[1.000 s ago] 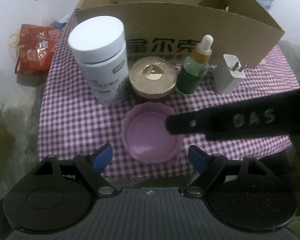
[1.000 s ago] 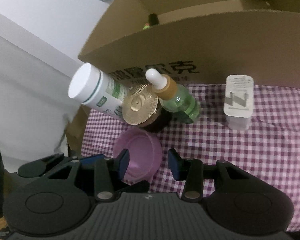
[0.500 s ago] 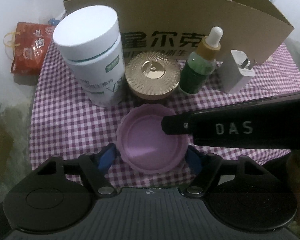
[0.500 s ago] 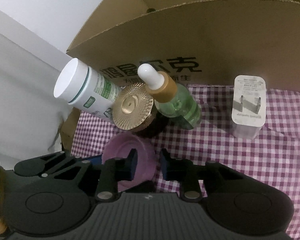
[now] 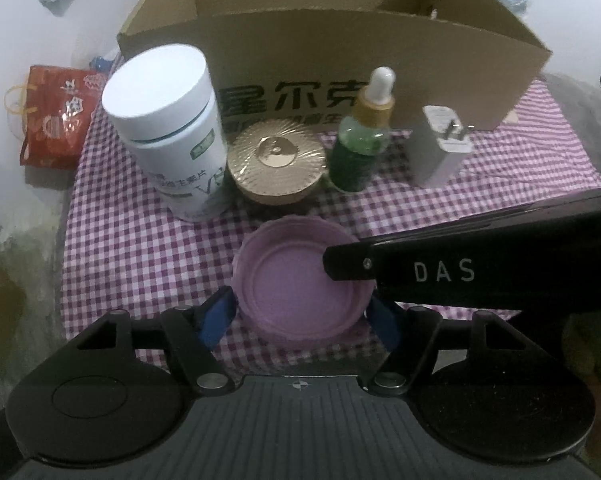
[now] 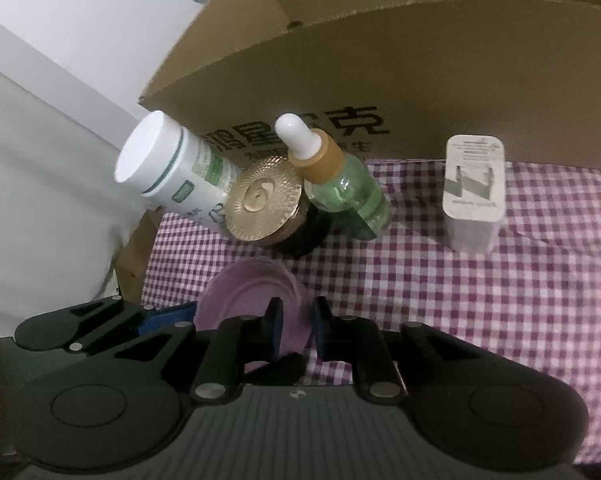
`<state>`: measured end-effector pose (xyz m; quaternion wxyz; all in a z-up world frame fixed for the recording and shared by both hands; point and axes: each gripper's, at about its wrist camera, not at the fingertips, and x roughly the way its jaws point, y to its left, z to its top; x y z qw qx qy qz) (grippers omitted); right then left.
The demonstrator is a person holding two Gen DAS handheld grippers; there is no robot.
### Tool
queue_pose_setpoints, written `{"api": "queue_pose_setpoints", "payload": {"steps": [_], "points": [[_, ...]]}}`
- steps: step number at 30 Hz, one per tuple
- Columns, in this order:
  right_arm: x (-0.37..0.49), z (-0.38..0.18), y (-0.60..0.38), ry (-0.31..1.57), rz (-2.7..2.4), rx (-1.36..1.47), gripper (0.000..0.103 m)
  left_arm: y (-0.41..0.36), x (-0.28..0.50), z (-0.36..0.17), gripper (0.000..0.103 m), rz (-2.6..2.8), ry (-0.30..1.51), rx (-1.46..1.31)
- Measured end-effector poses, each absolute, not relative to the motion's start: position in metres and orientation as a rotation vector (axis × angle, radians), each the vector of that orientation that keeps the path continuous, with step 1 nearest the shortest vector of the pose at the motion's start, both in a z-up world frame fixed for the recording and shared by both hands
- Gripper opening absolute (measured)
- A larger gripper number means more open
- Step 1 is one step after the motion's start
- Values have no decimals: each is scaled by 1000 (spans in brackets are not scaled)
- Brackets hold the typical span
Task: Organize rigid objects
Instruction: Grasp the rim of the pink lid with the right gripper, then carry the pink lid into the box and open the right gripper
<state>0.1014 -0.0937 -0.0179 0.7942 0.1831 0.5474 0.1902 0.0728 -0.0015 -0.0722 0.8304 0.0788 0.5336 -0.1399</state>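
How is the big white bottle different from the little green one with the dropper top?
The white bottle is wide and opaque, while the green dropper bottle is slim and see-through. The white bottle has a flat white lid; the green dropper bottle ends in a narrow white bulb on a tan collar. The white bottle carries a printed label; none shows on the green one. Both stand upright on the checked cloth before the cardboard box.

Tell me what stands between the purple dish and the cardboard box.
The gold-lidded jar stands directly between the purple dish and the cardboard box. The white bottle and green dropper bottle flank it.
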Motion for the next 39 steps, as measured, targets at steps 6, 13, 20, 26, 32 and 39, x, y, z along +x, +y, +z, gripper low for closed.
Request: {"api": "queue_pose_setpoints", "payload": {"steps": [6, 13, 20, 26, 32, 39], "points": [[80, 3, -100, 1136, 406, 389, 18, -5, 53, -47, 72, -307, 1078, 181], [50, 50, -101, 1019, 409, 326, 18, -13, 25, -8, 72, -318, 963, 200], [34, 107, -109, 859, 405, 272, 18, -20, 17, 40, 72, -333, 811, 209], [59, 151, -118, 757, 426, 219, 18, -28, 47, 75, 72, -338, 724, 200], [132, 174, -126, 757, 468, 226, 19, -39, 122, 99, 72, -352, 763, 161], [254, 145, -155, 935, 480, 330, 19, -62, 225, 79, 72, -323, 933, 170]]}}
